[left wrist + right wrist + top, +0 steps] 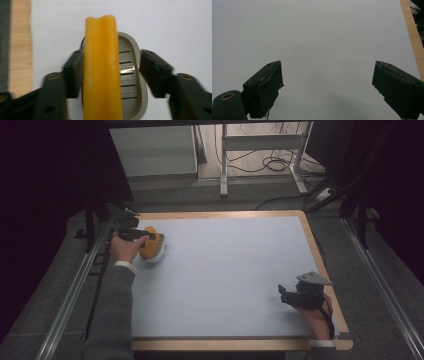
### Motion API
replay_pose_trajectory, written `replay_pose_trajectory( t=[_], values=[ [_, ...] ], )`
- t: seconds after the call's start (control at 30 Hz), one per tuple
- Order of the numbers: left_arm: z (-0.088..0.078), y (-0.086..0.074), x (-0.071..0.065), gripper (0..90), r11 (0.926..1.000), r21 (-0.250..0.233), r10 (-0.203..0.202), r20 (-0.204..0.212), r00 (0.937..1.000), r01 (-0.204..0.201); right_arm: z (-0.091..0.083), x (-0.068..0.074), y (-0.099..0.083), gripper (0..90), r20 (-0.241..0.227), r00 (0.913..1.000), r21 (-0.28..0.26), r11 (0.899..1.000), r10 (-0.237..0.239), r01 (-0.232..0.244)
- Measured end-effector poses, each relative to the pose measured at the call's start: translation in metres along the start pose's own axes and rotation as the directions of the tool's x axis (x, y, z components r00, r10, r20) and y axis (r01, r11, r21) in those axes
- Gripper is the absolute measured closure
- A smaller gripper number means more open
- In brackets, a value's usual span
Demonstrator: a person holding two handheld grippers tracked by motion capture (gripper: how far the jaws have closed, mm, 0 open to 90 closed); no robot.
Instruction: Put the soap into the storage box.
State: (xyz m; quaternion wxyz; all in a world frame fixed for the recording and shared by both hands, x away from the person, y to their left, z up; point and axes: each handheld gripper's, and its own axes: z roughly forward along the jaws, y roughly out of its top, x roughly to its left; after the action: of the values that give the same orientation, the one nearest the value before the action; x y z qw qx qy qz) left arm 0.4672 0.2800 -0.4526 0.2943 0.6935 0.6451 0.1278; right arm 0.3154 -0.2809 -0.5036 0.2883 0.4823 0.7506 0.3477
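Note:
An orange-handled tool (152, 246) with a white-grey base lies at the far left of the white table top (225, 270). In the left gripper view its orange arched handle (101, 72) runs up the middle over a grey slotted base (127, 77). My left gripper (111, 53) straddles it: the left jaw lies against the handle's side, while the right jaw stands apart from the handle, at the base's rim. In the high view my left gripper (144, 235) sits over the tool. My right gripper (283, 293) rests open near the front right edge, with nothing between its jaws (327, 72).
A wooden border (320, 260) frames the white surface. Metal rails (75, 290) run along both sides of the table. Beyond the far edge stand a white table frame (225, 165) and cables (275, 162) on the floor.

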Motion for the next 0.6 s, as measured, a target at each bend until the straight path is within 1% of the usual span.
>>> replay_pose_trajectory(
  t=[0.1,0.17,0.23,0.27,0.3,0.4,0.43,0.6],
  values=[
    [-0.005,-0.001,0.002,31.6,0.9997,-0.013,0.02,-0.02,0.9996,-0.021,0.0,0.001,0.0,9.5,-0.002,1.0,-0.001,1.0,-0.004,0.004],
    [-0.007,-0.001,0.003,28.3,0.9992,-0.033,0.023,-0.038,0.999,-0.025,0.0,0.001,0.0,9.5,0.001,1.0,0.001,1.0,-0.003,0.003],
    [-0.011,-0.002,0.005,28.0,0.9987,-0.04,0.03,-0.033,0.999,-0.031,0.0,0.0,0.0,9.5,0.002,1.0,0.002,1.0,-0.003,0.003],
    [-0.013,-0.003,0.005,28.1,0.9982,-0.047,0.036,-0.044,0.9984,-0.038,0.0,0.0,0.0,9.5,0.002,1.0,0.002,1.0,-0.004,0.004],
    [-0.015,-0.003,0.005,28.4,0.9979,-0.047,0.042,-0.046,0.9981,-0.044,0.001,0.0,0.0,9.5,0.001,1.0,0.003,1.0,-0.004,0.004],
    [-0.02,-0.006,0.005,27.7,0.9963,-0.07,0.047,-0.023,0.9986,-0.049,0.001,0.001,0.0,9.5,0.002,1.0,0.005,1.0,-0.006,0.006],
    [-0.023,-0.007,0.005,27.5,0.9957,-0.076,0.052,-0.004,0.9986,-0.052,0.001,0.001,0.0,9.5,0.001,1.0,0.006,1.0,-0.006,0.006],
    [-0.031,-0.014,0.001,26.7,0.9927,-0.094,0.08,0.038,0.9961,-0.076,0.001,0.001,0.0,9.5,0.001,1.0,0.007,1.0,-0.008,0.008]
  ],
)
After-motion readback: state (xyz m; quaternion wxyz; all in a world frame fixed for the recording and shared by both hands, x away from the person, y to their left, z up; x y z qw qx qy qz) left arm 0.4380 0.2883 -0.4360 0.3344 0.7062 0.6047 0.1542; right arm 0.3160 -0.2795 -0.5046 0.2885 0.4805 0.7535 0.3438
